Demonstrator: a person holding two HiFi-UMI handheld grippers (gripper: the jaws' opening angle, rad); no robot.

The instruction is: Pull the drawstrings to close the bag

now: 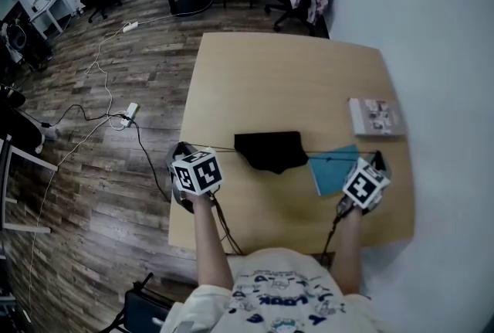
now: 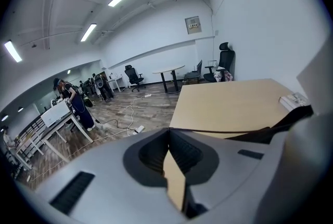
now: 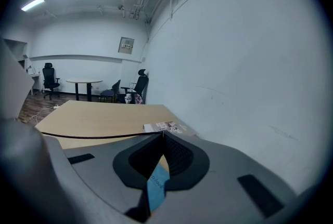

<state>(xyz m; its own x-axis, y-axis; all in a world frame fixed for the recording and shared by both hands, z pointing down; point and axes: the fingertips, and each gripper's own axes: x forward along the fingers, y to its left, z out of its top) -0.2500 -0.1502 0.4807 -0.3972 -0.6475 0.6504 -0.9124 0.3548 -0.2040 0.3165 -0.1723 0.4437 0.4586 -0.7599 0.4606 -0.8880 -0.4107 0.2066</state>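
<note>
A black drawstring bag (image 1: 270, 150) lies at the middle of the light wooden table (image 1: 293, 76), its mouth gathered. One drawstring (image 1: 220, 147) runs taut to the left and into my left gripper (image 1: 182, 147), which is shut on its end at the table's left edge. In the left gripper view the closed jaws (image 2: 168, 130) pinch the cord (image 2: 218, 132), which leads to the bag (image 2: 289, 124). The other drawstring (image 1: 340, 154) stretches right to my right gripper (image 1: 377, 157), also shut on it. The right gripper view shows its jaws (image 3: 162, 133) holding the cord (image 3: 99, 137).
A blue notebook (image 1: 333, 169) lies just right of the bag, under the right cord. A printed booklet (image 1: 376, 117) sits near the table's right edge by the white wall. Cables and a power strip (image 1: 130, 113) lie on the wood floor to the left; office chairs stand behind.
</note>
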